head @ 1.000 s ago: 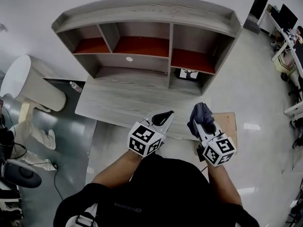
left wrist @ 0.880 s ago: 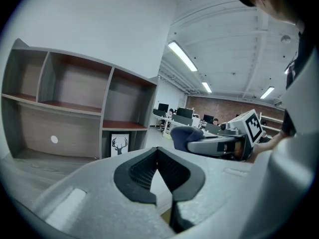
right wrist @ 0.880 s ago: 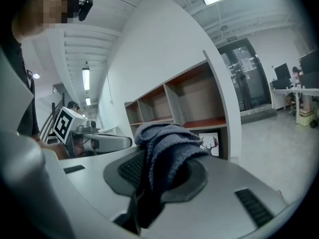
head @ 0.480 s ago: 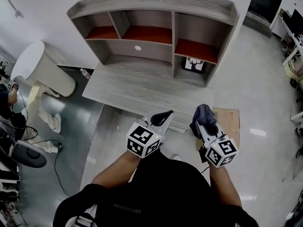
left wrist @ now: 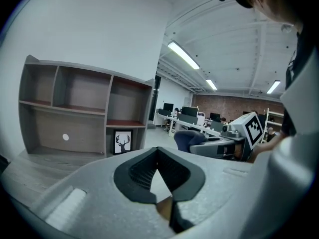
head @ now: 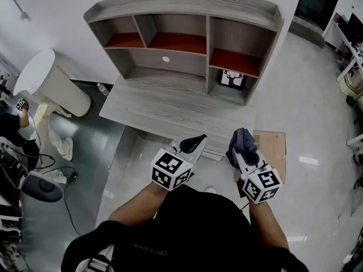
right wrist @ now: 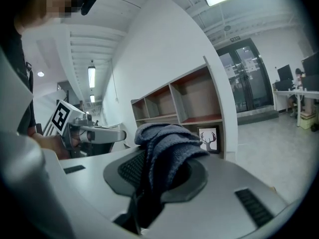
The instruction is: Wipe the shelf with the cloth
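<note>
Grey shelf (head: 181, 7) ahead, cloth (head: 243, 137) ready.
My right fingers (right wrist: 130, 169) pinch the cloth, left fingers (left wrist: 137, 171) are together; I should press flat.

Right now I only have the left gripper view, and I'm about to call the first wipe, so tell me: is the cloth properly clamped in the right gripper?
Observer: Yes. The right gripper view shows the right gripper with its jaws shut on the cloth, which bunches up over the tips.
Operator: And how close are we?
Observer: Nothing touches the shelf. In the head view, the right gripper and the left gripper are held near the front edge of the desk, with the whole desktop between them and the compartments.
Operator: Anything low down on the right?
Observer: A flat cardboard sheet lies on the floor, just right of the desk's front corner.
</note>
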The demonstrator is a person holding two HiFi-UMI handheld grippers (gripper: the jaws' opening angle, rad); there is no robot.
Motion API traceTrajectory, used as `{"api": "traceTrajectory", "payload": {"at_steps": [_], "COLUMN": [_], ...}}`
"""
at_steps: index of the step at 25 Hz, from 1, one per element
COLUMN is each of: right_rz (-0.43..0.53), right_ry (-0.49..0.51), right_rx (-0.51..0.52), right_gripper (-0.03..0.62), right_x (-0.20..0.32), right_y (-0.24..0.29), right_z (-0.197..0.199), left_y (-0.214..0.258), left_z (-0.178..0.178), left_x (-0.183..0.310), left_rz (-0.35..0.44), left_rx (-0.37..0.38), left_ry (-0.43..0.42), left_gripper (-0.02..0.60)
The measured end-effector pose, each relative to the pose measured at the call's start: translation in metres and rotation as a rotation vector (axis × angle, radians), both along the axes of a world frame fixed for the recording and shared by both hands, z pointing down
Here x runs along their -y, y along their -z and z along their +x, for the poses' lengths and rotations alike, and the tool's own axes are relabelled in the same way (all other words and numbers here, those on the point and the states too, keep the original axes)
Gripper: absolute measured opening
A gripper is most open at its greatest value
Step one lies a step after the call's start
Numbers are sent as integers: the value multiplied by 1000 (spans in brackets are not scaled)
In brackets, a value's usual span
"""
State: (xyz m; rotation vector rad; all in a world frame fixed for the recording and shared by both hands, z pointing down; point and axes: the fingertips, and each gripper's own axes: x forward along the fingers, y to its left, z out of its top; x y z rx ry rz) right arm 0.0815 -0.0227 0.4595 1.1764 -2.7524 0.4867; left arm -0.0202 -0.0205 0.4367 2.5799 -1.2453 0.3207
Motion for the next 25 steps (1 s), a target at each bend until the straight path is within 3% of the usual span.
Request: {"api": "traceTrajectory", "payload": {"at_steps": [12, 25], "right_rz": [8, 14], "right_ry": [-51, -102], "right_rx": [-37, -41], "right_gripper": [92, 89], "right_x": [3, 1], "right_y": [1, 3], "right_z": [-39, -52], "left_y": [2, 6], "left_z": [-31, -47], "left_x": [13, 12], "left_rz": [-7, 0], "left_rx": [-8, -10], "left_ry": [-51, -83], "left_gripper": [8, 8]}}
